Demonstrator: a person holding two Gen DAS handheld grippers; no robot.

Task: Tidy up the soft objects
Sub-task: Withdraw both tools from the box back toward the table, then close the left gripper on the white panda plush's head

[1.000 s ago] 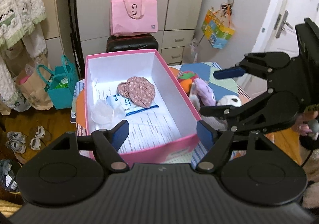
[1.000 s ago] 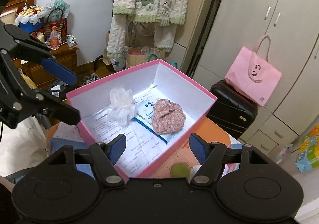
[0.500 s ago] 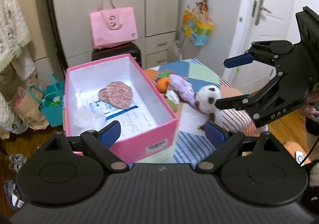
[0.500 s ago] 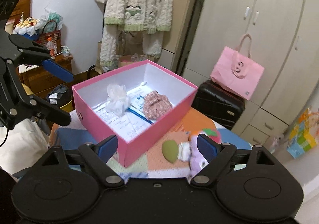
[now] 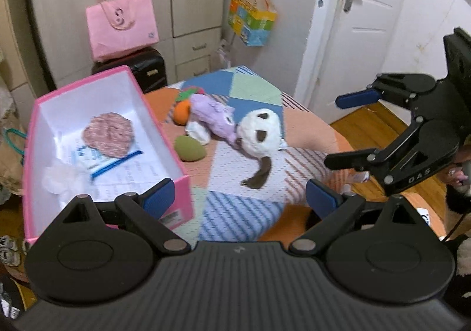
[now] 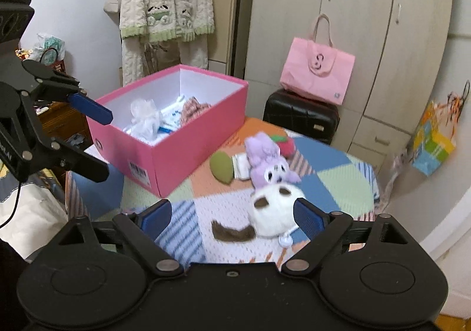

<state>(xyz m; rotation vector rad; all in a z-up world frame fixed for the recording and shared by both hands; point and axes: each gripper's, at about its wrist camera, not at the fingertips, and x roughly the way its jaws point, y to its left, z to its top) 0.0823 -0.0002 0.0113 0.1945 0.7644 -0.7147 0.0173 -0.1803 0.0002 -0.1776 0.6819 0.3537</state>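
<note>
Patchwork cloth covers the table (image 5: pixel 244 213), whose far corner points toward the white door and whose right edge drops to wood floor. Open cloth lies between the pink box (image 5: pixel 179 204) at the left and the table's right edge, under both tongs. Left gripper (image 5: pixel 240 198) hangs with its jaws wide apart, holding nothing; right gripper (image 6: pixel 232 214) is likewise spread wide and empty, above the white plush (image 6: pixel 273 213). Touching that plush is the purple plush (image 6: pixel 265 160), with a green soft piece (image 6: pixel 222 167) just beside the box wall. Inside the box lie a floral pouch (image 5: pixel 107 135), a white crumpled bag (image 6: pixel 144 116) and printed papers.
</note>
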